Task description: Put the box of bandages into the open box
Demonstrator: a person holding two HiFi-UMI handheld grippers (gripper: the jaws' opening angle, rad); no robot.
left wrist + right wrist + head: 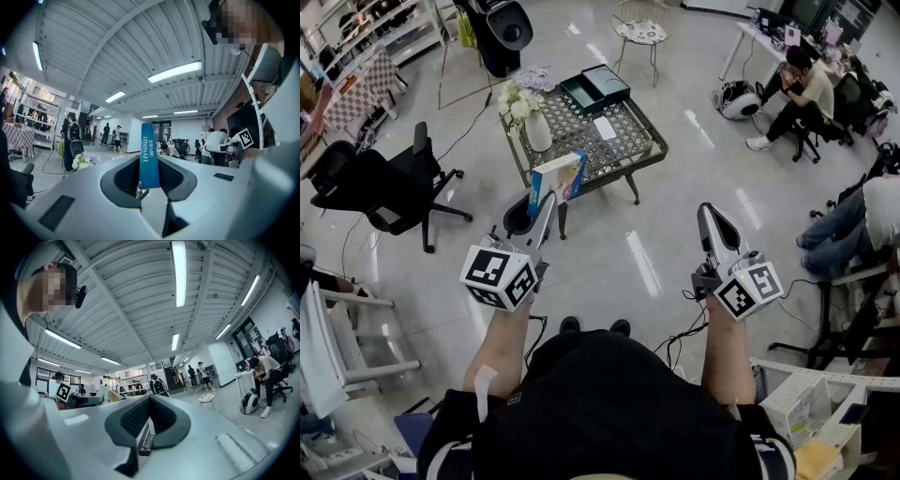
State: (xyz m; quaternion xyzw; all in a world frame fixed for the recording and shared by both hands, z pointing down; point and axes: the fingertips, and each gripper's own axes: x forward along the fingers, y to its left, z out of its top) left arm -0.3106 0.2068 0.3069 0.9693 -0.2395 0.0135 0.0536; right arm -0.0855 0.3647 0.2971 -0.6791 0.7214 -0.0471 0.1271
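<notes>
Our left gripper (542, 208) is clamping the box of bandages (558, 181) upright, thin edge between its jaws, at the mesh table's (635, 141) near edge, while the open box (581, 95) is sitting ahead on that table's far side and our right gripper (709, 217) is hanging closed, empty.

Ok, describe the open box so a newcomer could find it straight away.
Find the low metal mesh table in the middle of the floor. At its far edge, beyond the white card and right of the flower vase, sits the open box: the only dark green thing there, in two halves side by side.
</notes>
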